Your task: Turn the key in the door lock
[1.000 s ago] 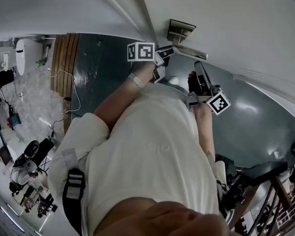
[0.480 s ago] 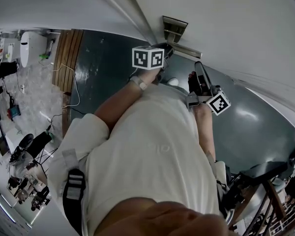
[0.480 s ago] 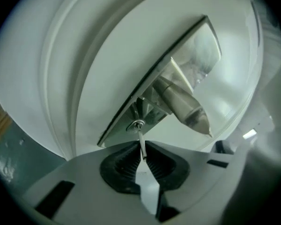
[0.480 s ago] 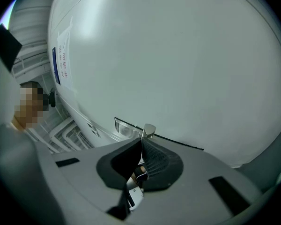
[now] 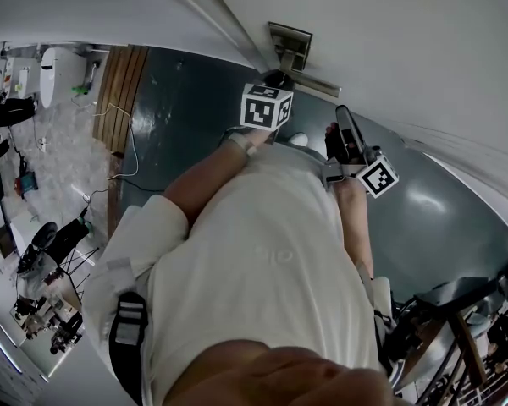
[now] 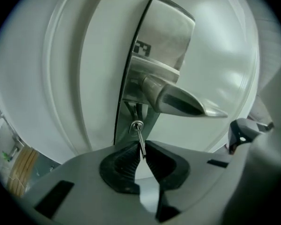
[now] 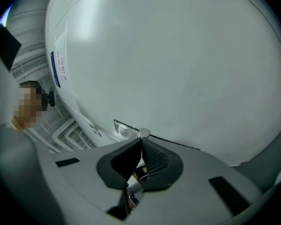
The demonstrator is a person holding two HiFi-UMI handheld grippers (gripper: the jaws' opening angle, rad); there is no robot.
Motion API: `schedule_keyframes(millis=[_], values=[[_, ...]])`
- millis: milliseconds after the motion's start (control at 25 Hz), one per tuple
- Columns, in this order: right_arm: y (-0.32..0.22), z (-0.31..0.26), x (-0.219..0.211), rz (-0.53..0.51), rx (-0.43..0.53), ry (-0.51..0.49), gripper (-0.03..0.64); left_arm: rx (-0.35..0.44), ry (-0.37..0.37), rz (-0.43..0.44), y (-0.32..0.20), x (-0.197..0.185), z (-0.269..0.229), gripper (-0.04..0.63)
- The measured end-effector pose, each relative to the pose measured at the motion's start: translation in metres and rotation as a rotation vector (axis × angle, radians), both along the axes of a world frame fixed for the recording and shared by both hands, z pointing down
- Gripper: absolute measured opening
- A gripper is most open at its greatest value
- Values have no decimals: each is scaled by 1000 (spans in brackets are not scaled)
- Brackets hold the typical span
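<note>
Left gripper (image 6: 143, 153) just closed onto key (image 6: 140, 143) below handle (image 6: 178, 100); right gripper (image 7: 140, 144) pinched together. Likely risk: off-axis twist bending key, grip slipping.

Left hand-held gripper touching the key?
Touching. The left gripper view shows the jaws of the left hand-held gripper, which have just been closing, pinching the key between their pads.
</note>
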State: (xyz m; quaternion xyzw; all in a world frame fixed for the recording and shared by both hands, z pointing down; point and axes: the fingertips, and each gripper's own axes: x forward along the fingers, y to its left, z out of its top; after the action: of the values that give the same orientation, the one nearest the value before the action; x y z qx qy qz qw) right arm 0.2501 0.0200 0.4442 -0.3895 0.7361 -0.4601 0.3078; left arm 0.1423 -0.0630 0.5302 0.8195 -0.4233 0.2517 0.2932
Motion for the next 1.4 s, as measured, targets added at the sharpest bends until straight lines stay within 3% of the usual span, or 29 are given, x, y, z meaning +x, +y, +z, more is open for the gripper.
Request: schedule_keyframes(millis=[200, 640, 720, 880, 1240, 1400], values=[[0, -2, -5, -12, -1, 0, 23, 21, -13, 15, -1, -2, -1, 38], [0, -4, -14, 5, -17, 53, 23, -66, 207, 73, -2, 2, -1, 38], [-3, 0, -18, 12, -24, 62, 25, -123, 353, 96, -1, 4, 1, 38], [-7, -1, -28, 19, -41, 83, 23, -304, 734, 126, 6, 8, -7, 58], [-9, 0, -48, 57, -93, 145, 25, -568, 1278, 242, 13, -7, -37, 138], [-6, -9, -61, 89, -110, 168, 25, -634, 1483, 209, -2, -25, -41, 137]])
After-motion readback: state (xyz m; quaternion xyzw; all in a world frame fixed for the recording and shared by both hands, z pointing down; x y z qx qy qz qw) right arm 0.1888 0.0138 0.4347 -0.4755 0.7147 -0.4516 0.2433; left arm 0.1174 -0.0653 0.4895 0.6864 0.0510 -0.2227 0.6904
